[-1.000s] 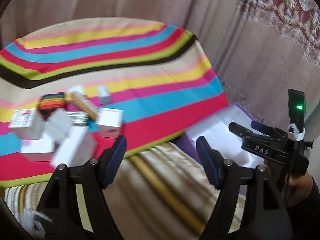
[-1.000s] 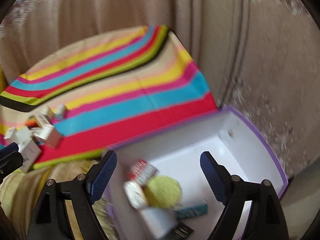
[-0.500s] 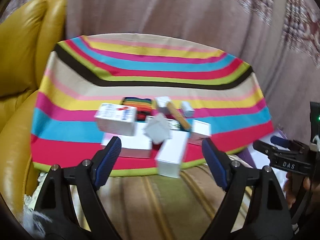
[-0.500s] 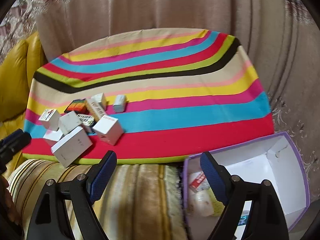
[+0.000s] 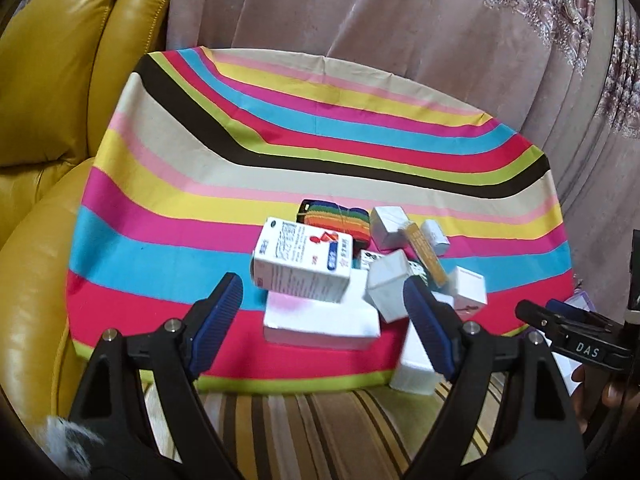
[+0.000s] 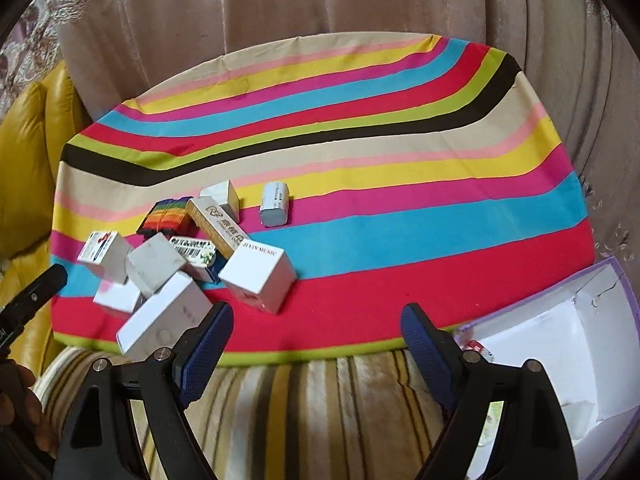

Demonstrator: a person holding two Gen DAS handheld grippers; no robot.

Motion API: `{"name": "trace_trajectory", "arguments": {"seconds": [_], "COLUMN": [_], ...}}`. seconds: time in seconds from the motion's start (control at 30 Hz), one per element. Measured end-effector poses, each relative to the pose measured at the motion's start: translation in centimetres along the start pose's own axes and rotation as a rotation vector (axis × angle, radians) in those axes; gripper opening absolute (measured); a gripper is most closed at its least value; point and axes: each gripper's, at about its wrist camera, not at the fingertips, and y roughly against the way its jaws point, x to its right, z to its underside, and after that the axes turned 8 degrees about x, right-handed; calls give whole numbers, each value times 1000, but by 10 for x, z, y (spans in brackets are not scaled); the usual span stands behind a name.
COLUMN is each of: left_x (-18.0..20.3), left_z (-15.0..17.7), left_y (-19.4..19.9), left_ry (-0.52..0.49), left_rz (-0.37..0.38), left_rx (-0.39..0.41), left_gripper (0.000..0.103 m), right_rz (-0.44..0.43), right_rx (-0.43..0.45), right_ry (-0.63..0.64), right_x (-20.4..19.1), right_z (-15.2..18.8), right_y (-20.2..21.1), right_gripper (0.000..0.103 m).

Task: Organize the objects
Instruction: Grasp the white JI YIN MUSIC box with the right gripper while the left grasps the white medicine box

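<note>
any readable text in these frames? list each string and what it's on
"DAS": on the right claw's black body, seen from the left wrist view.
"JIAYIN MUSIC", roughly; small print: on the top of the white box.
Gold box: logo and Chinese characters, too small to read.
Medicine box: blue and red Chinese print, blurred.
Barcode box: digits too small to read.
Grey-white box: label lines unreadable.

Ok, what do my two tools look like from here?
Both match: the left tool and right tool have black angular arms with silver bolts and ribbed dark-blue pads. Seen side-on, the right tool carries white "DAS" lettering.
</note>
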Motion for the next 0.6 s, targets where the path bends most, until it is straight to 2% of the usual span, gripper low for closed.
{"name": "trace_trajectory", "arguments": {"seconds": [0.3, 0.6], "left_x": [-9, -16], "left_z": [-12, -10], "left_y": [-39, -57], "left_ry": [-19, -9], "left_rz": [-20, -43], "left_rx": [-60, -100], "left_gripper": [85, 86], "right_rz": [-9, 32], "right_rx": [-3, -27], "right_ry": [5, 8], "right_x": [-23, -36], "right_z": [-9, -14], "right_y": [-23, -47], "right_gripper": [87, 87]}}
